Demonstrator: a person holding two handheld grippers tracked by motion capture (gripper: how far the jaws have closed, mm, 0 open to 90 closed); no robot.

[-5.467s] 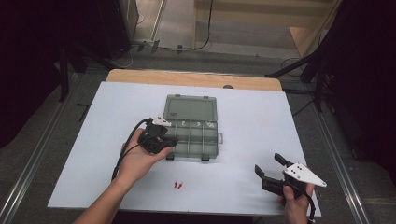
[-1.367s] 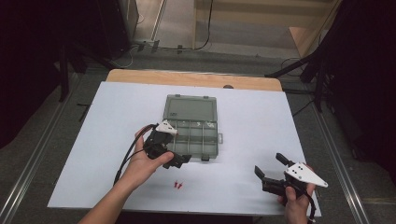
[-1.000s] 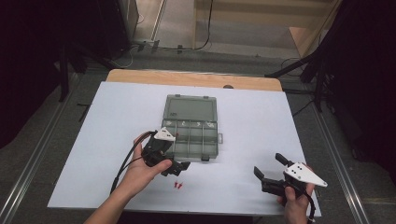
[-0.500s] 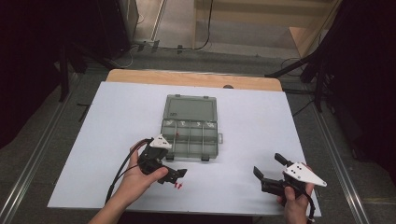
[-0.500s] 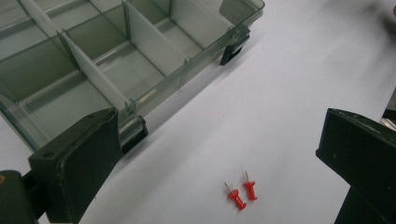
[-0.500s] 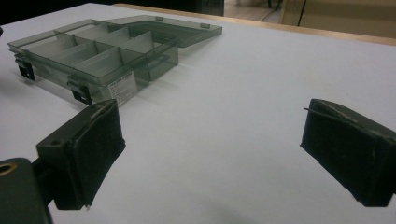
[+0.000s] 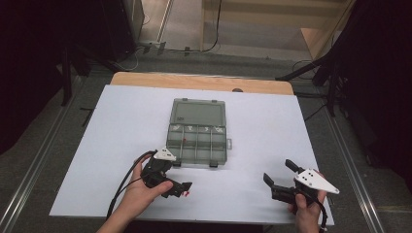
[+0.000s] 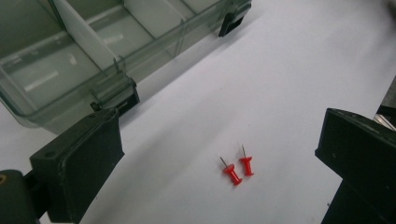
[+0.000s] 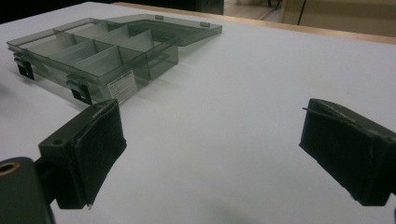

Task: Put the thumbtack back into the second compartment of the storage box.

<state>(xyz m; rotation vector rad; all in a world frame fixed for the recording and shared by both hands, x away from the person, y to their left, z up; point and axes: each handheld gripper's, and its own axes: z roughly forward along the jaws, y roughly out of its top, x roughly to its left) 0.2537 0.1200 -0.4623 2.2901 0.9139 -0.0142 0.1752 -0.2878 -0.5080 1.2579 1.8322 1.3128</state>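
Left hand-held gripper (image 7: 180,188): at the near left of the bench, jaws spread wide, gripping nothing; tips low over the white surface, pointing right.
Left hand (image 7: 141,187): wrapped around the gripper body from the near side, forearm entering from the near edge, black cable looping off to the left.
Right hand-held gripper (image 7: 277,181): at the near right of the bench, jaws wide apart and empty, pointing left and slightly far, toward the box.
Right hand (image 7: 306,206): clasped around the handle near the bench's near edge, grey three-cornered plate on top.
Red pushpins (image 8: 238,168): two, lying side by side on the white surface, just apart, metal points aimed far; between the left gripper's open jaws in its own view, touching neither; seen from above as a red speck (image 7: 186,194) just beside the jaw tips.
Bench (image 7: 121,121): white sheet over a wooden top, wood showing along the far edge.
Compartment box (image 7: 197,143): clear grey plastic, beyond the pins at the centre, well apart from the right gripper; lid (image 7: 197,112) opened flat to the far side; black latches (image 8: 114,95) on the near wall; dividers splitting it into small bins, one holding something small and red.
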